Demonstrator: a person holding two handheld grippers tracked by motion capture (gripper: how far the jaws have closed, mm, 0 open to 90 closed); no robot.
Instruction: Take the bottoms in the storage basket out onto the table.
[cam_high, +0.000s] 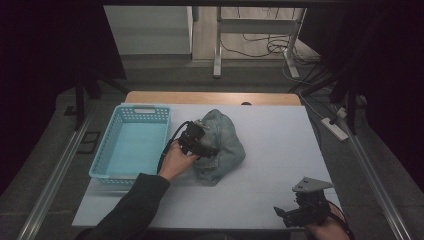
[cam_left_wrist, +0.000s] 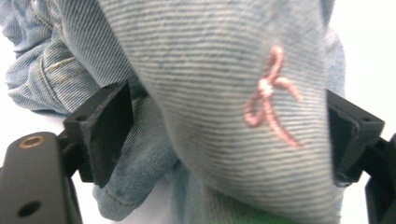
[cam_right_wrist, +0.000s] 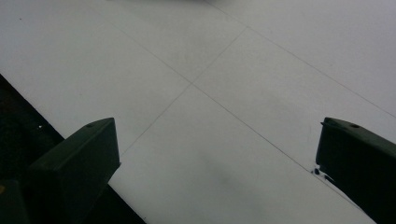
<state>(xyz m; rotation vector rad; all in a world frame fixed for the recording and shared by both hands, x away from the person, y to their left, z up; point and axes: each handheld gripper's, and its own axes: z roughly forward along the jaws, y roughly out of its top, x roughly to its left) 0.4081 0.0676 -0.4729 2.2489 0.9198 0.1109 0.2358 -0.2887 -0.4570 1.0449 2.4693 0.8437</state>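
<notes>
Denim garment (cam_high: 222, 145) lies bunched mid-table, just right of teal basket (cam_high: 131, 145). Left gripper (cam_high: 200, 142) on its near-left flank; jaws stand wide w/ a fold between them. Right pad looks to touch cloth, left pad apart, so no grip as yet, prob. Right gripper (cam_high: 285, 214) idle at near edge, jaws wide, empty. Rec: push deeper onto fold before closing; take thick seam, not a single layer

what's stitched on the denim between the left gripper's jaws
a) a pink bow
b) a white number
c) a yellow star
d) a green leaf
a: the left gripper view shows a small pink bow embroidered on the pale blue denim garment bunched between the jaws of the left gripper.
</notes>
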